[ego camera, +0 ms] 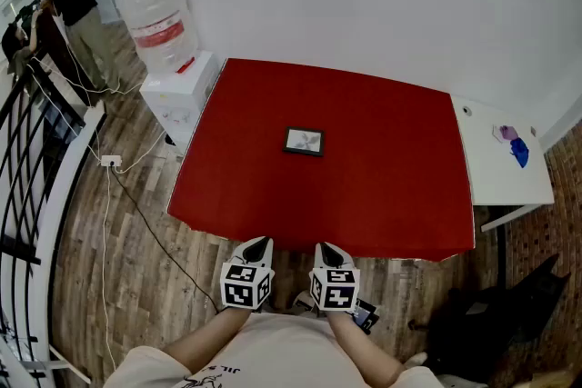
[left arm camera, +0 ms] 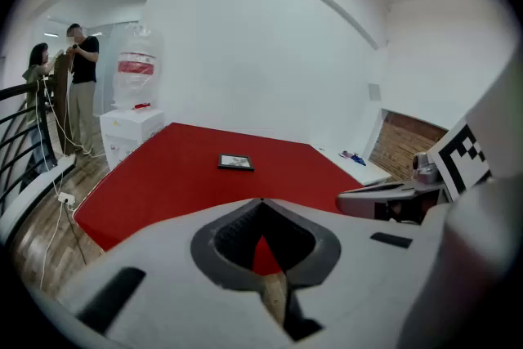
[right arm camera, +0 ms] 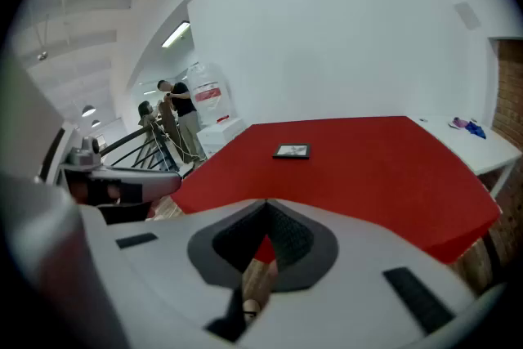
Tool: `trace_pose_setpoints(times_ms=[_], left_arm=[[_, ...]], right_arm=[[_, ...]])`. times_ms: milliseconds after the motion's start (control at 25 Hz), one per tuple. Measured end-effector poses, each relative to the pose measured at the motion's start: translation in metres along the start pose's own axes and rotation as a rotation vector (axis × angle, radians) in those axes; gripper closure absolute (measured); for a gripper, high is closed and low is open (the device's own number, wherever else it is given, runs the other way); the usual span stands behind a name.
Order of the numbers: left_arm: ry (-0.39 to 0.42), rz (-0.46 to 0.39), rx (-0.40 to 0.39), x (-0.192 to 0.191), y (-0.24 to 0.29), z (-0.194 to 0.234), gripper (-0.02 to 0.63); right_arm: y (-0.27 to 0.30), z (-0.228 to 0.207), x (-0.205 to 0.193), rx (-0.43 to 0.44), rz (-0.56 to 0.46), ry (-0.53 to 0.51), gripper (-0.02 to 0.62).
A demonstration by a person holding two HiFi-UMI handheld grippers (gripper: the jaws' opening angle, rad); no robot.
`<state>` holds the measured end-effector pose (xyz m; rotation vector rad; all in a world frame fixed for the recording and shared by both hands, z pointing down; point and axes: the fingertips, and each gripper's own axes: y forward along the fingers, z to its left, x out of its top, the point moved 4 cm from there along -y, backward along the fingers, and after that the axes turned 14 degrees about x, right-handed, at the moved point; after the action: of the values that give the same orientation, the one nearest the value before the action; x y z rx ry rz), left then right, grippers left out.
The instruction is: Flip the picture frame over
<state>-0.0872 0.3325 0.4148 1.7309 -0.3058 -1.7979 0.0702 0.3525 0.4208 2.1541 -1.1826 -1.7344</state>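
Head view puts the picture frame (ego camera: pixel 303 141) flat and face up near the middle of the red tabletop (ego camera: pixel 391 186). It is well apart from the left tool (ego camera: pixel 258 244) and right tool (ego camera: pixel 328 249), which hang side by side just off the near edge, each with jaws together and nothing between them. Lying so flat, the frame probably offers little lip to catch. A closed tip would likely skate it across the smooth surface, or let it drop hard on its face mid-turn. Bare red surrounds it, every edge well away, so reaching in looks unobstructed.
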Motion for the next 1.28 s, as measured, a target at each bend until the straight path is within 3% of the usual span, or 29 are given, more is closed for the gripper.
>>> trace_pose_setpoints(times_ms=[640, 1280], left_arm=[[-0.035, 0.002, 0.035, 0.009, 0.026, -0.018, 0.614], [0.029, 0.036, -0.063, 0.094, 0.157, 0.040, 0.614]], right_arm=[[0.005, -0.029, 0.000, 0.047, 0.044, -0.024, 0.591], [0.119, -0.067, 0.087, -0.050, 0.023, 0.045, 0.589]])
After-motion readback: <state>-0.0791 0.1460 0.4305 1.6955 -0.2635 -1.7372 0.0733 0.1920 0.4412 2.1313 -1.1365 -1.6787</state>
